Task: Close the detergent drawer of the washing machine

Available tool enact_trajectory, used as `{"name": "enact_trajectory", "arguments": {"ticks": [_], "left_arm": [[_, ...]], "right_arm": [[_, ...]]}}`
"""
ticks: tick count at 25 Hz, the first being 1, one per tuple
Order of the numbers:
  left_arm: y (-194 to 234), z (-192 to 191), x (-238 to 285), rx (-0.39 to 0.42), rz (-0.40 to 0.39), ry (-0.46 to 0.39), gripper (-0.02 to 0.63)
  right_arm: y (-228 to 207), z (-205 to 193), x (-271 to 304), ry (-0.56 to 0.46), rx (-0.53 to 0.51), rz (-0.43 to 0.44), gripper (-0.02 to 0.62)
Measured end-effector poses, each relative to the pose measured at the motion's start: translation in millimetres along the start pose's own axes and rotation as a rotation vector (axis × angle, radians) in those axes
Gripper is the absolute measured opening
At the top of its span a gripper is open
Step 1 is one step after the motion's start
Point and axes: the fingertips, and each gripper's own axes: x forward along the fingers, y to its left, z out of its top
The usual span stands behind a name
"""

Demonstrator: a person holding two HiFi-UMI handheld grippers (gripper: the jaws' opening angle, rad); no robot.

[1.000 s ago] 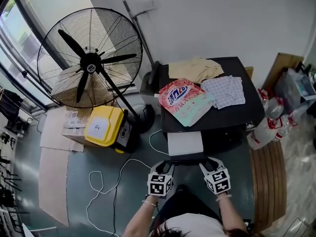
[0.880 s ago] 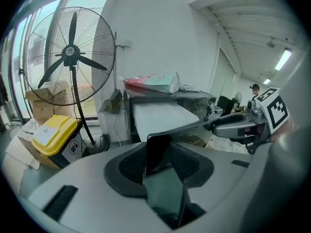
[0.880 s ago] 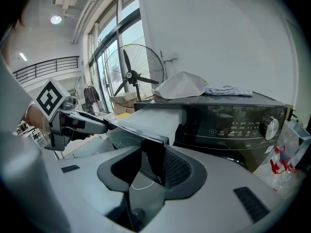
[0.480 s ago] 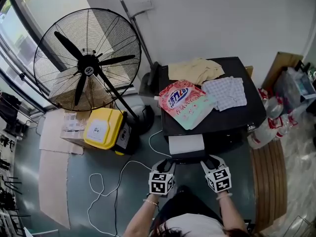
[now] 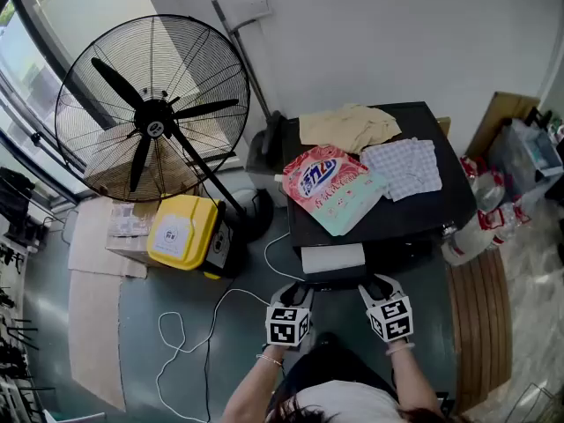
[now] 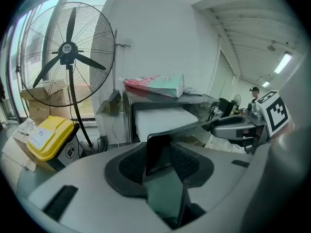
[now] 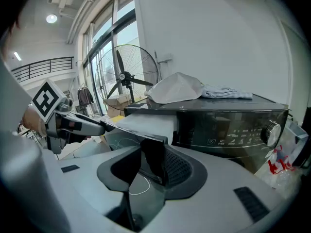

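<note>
Lower centre, head view: the drawer (image 5: pixel 332 258) juts part-open from the washing machine (image 5: pixel 414 214). It is probably light, rigid plastic that slides easily. Left gripper (image 5: pixel 295 291) and right gripper (image 5: pixel 374 286), 2 clamps, grasp its front edge.

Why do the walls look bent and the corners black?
Head view: wide lens bows the walls. Left gripper view: fisheye, black corners, fan backlit by daylight. Right gripper view: same curving; the washing machine front has a glossy sheen.
</note>
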Motion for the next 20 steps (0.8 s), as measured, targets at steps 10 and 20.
{"name": "enact_trajectory", "arguments": {"ticks": [10,20], "left_arm": [[7.6,10.6,9.8,-0.01,0.002,-0.002,0.158],[14.4,20.5,19.4,-0.012,0.001,-0.003,0.158]], "right_arm": [[-6.1,10.4,11.0,-0.008,0.006,-0.016,0.169],[-12.9,19.5,21.0,-0.01,0.018,-0.032,0.169]]}}
